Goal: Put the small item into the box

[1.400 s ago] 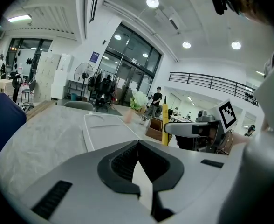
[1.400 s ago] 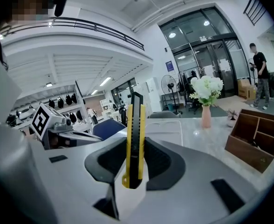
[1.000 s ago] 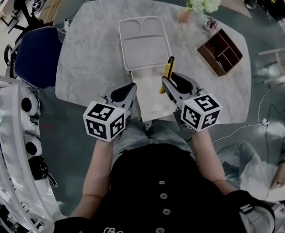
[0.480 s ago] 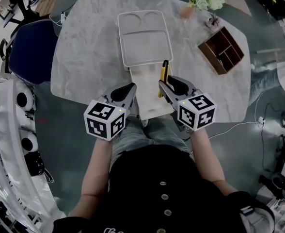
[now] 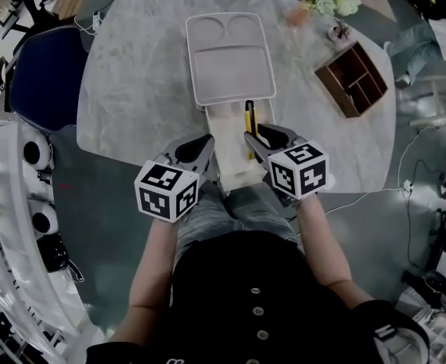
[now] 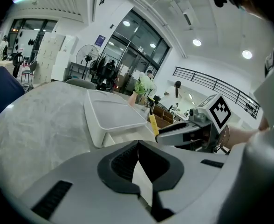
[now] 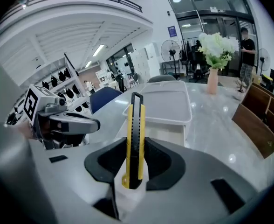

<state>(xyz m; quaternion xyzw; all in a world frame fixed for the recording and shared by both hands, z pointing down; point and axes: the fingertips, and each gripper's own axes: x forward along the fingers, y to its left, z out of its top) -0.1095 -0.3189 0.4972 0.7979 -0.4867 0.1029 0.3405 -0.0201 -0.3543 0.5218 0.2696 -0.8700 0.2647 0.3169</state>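
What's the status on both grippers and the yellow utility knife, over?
Left gripper shut, empty. Right gripper shut on yellow-and-black utility knife, by the right wall of the open white box. Lid folded back, nothing seen blocking the box.

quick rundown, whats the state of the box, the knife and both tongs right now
box: open, lid folded back flat on the table.
utility knife: clamped in the right tongs, sticking out past their tips.
right tongs: shut on the utility knife.
left tongs: shut, nothing between them.
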